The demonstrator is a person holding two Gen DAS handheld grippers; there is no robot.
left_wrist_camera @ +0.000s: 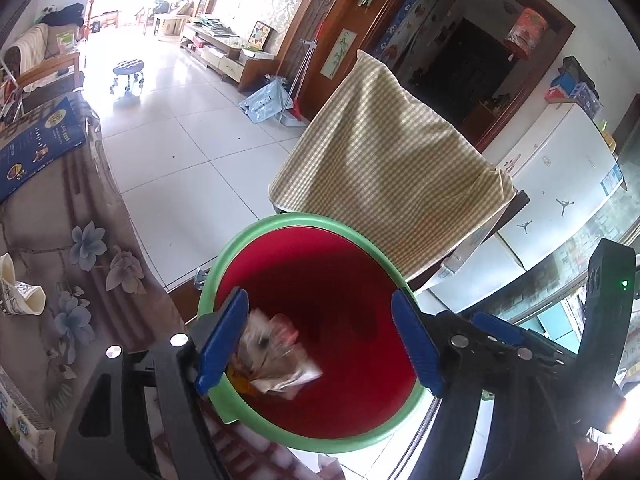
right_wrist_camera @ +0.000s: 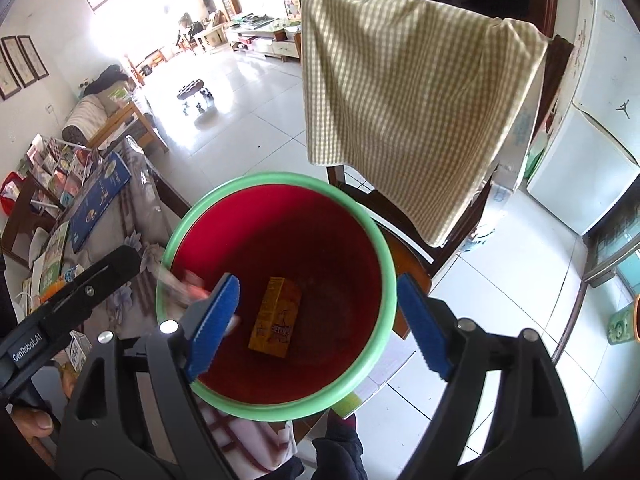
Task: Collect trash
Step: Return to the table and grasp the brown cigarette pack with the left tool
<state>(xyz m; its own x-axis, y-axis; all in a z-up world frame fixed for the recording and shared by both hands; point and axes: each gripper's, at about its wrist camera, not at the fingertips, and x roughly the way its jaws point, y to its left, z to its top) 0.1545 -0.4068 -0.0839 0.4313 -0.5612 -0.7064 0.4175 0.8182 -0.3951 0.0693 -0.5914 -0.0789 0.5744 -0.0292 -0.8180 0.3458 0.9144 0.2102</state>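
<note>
Crumpled wrapper (left_wrist_camera: 276,356): blurred, just inside the near left rim of the bin (left_wrist_camera: 280,222), between the jaws of the left tool (left_wrist_camera: 320,344). The jaws stand apart; the wrapper lies against the left pad but the right pad is clear of it, so it is not clamped and appears to be dropping free. In the right wrist view it shows as a pale smear (right_wrist_camera: 180,284) at the bin's left rim.

Yellow carton (right_wrist_camera: 276,316): lying flat on the red bin floor, between the spread jaws of the right tool (right_wrist_camera: 316,324), touching neither pad. Judged deposited.

Step in hand, as judged: release over the bin. To do it well, keep both tools centred above the opening rather than over the rim, hold the jaws wide until each piece is wholly clear of the pads, and check the wrapper does not cling to the left pad or catch the green rim before drawing away. Lift straight up so as not to knock the bin.

Surroundings: the bin sits by a chair draped with a checked cloth (left_wrist_camera: 384,160). To the left, a flower-patterned desk (left_wrist_camera: 88,240) carries a paper cup (left_wrist_camera: 20,292), possibly further trash.

Count: one bin, two trash pieces at it (one wrapper, one carton), two tools, one cloth, one cup.
</note>
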